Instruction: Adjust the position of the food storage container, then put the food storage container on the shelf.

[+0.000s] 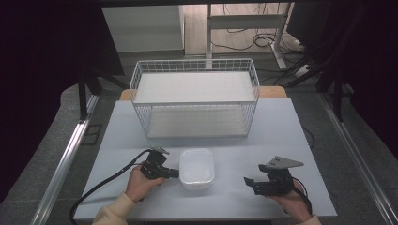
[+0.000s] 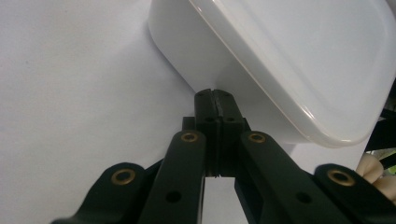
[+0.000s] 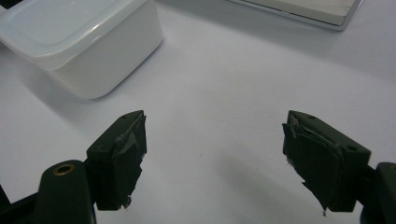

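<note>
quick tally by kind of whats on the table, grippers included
White lidded container: 1
White wire basket: 1
Handheld grippers: 2, the left gripper shut with its tips at the container's side, the right gripper open over bare table
Total: 4

Dim room, lit table.
Grey floor [image 1: 56, 122], dark curtains [image 1: 42, 56] both sides, desk frame [image 1: 244, 21] and cables [image 1: 263, 40] behind.
</note>
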Action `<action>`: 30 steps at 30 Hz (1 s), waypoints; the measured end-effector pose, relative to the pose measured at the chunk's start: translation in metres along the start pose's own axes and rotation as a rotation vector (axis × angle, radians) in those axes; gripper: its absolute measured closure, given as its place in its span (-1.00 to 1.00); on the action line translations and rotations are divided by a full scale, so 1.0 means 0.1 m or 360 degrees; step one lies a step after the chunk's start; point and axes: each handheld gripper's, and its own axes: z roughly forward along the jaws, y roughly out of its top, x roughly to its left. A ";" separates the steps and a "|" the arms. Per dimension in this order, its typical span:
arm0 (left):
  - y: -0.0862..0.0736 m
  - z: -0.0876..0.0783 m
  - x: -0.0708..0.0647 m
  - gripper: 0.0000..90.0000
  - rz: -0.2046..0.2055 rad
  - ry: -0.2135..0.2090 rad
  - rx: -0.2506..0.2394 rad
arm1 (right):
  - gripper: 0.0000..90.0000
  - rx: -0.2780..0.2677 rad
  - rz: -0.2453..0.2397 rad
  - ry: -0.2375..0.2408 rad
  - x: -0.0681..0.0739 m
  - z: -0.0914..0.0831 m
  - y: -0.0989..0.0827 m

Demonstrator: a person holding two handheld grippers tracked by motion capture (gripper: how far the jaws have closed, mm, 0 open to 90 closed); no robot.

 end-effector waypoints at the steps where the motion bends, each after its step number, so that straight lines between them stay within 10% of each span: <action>1: 0.00 -0.01 0.00 1.00 0.0003 -0.0004 -0.0001 | -0.52 0.0000 0.0000 0.0000 0.00 0.00 0.00; 8: -0.03 -0.32 -0.04 0.96 0.0007 0.0080 -0.0228 | -0.54 -0.0023 0.0010 -0.0011 -0.01 -0.03 0.01; 14: -0.08 -0.62 -0.11 0.23 -0.0058 0.0151 -0.0434 | -0.55 -0.0027 0.0004 -0.0008 -0.01 -0.02 0.01; 18: -0.11 -0.66 -0.14 -0.09 -0.0077 0.0161 -0.0463 | -0.55 -0.0035 -0.0001 -0.0008 0.00 -0.03 0.02; 30: -0.14 -0.62 -0.19 -0.23 -0.0126 0.0118 -0.0465 | -0.62 -0.0073 0.0086 -0.0001 -0.01 -0.07 0.16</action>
